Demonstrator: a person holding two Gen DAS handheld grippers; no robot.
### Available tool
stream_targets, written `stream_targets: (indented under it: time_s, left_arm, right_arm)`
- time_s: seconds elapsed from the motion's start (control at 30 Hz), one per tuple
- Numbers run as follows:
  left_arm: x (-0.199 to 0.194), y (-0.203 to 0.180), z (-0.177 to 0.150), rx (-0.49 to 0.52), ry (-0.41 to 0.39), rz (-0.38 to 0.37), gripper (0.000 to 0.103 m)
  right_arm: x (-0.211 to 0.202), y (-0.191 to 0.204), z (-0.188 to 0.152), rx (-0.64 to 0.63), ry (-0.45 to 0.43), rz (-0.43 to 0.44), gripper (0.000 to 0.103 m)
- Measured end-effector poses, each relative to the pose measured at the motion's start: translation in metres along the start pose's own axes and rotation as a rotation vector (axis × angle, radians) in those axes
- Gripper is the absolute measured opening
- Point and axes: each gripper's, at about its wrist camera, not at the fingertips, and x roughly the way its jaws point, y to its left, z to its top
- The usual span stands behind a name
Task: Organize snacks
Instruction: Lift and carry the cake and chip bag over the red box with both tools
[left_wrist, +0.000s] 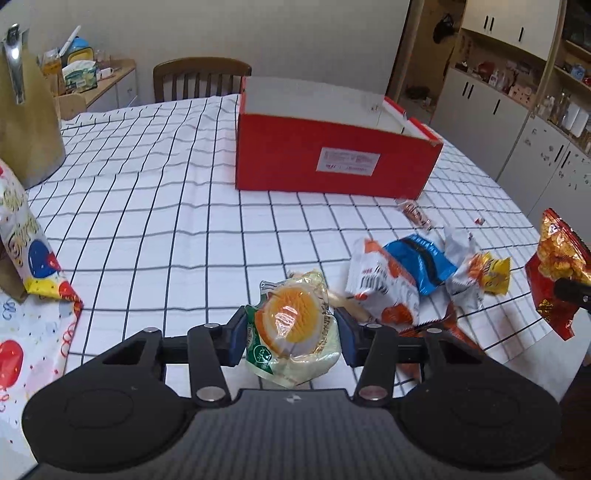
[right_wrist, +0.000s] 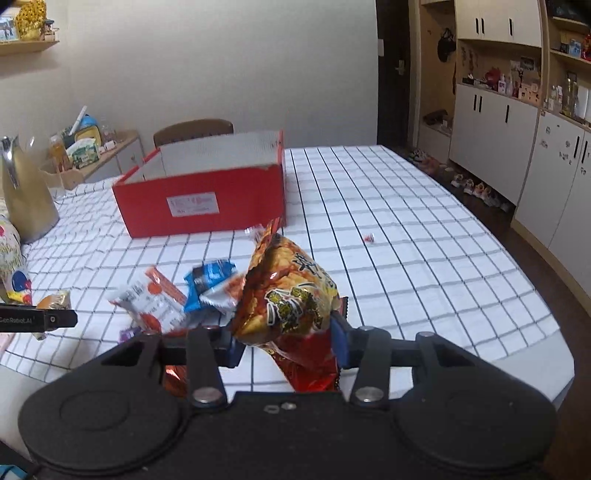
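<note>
My left gripper (left_wrist: 291, 338) is shut on a clear packet with an orange round snack (left_wrist: 293, 323), held just above the checked tablecloth. My right gripper (right_wrist: 286, 343) is shut on a red and gold snack bag (right_wrist: 288, 295), which also shows at the right edge of the left wrist view (left_wrist: 554, 258). An open red box (left_wrist: 332, 151) stands further back on the table; it also shows in the right wrist view (right_wrist: 203, 199). A pile of loose snack packets (left_wrist: 410, 273) lies between the grippers, also seen in the right wrist view (right_wrist: 177, 295).
A gold kettle (left_wrist: 26, 122) stands at the far left. A balloon-print bag (left_wrist: 22, 236) lies at the left edge. A small wrapped snack (left_wrist: 415, 212) and a tiny candy (right_wrist: 369, 238) lie near the box. A wooden chair (left_wrist: 201, 77) is behind the table.
</note>
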Motion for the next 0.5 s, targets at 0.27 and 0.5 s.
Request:
stream_targets:
  time_s: [0.27,0.5]
  left_arm:
    - [-0.005,-0.011,0.041,0.016,-0.034,-0.022,0.048]
    - [-0.007,-0.026,0.076,0.061,-0.088,-0.01,0.048]
  right_arm:
    - [0.003,0.014,0.036,-0.061,-0.066,0.01,0.045]
    - [0.016,0.023,0.072,-0.066,-0.087,0.062,0.045]
